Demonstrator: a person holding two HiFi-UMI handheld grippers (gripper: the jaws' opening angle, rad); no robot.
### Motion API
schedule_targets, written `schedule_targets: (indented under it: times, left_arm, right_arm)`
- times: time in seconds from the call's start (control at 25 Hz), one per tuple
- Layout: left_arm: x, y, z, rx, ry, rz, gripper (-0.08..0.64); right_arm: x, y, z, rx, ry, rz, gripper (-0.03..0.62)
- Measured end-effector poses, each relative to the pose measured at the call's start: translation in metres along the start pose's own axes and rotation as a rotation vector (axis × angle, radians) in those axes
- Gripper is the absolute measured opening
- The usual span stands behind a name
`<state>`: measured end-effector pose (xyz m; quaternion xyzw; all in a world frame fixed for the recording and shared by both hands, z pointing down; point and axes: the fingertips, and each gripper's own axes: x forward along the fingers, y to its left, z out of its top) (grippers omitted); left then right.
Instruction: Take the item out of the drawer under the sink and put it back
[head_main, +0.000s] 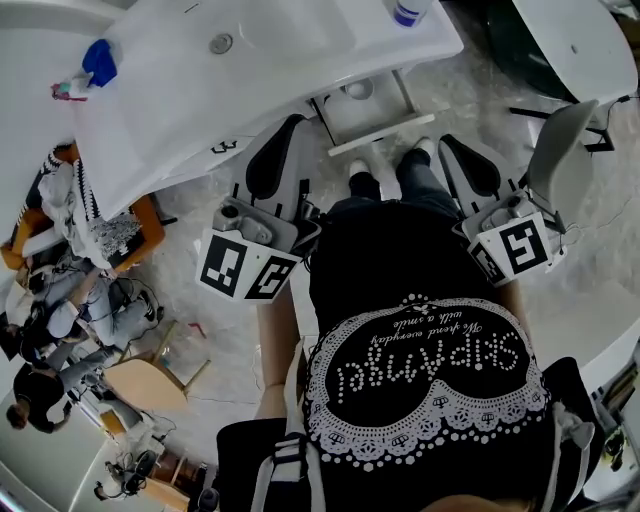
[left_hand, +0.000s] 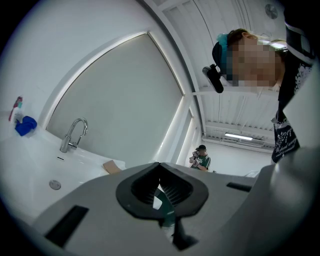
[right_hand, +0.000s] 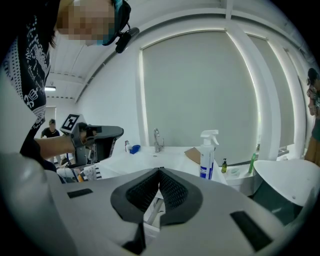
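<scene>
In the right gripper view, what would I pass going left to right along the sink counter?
blue item → faucet → brown card piece → white spray bottle → small dark bottle → green bottle

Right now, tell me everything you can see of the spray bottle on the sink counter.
The spray bottle looks like white plastic, with a white trigger head on top and a blue label low on its body. It stands upright on the white counter, to the right of the faucet and next to a flat brown piece. Only the counter touches it.
</scene>
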<state>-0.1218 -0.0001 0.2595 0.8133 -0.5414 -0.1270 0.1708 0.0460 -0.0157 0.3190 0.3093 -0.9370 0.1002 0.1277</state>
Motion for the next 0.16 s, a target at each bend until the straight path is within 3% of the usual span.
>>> schedule_targets:
  times: [0.16]
  left_arm:
    - [0.0008, -0.0008, -0.0006, -0.001, -0.003, -0.003, 0.003]
  right_arm:
    - [-0.0013, -0.0014, 0.0030, -0.009, -0.013, -0.010, 0.018]
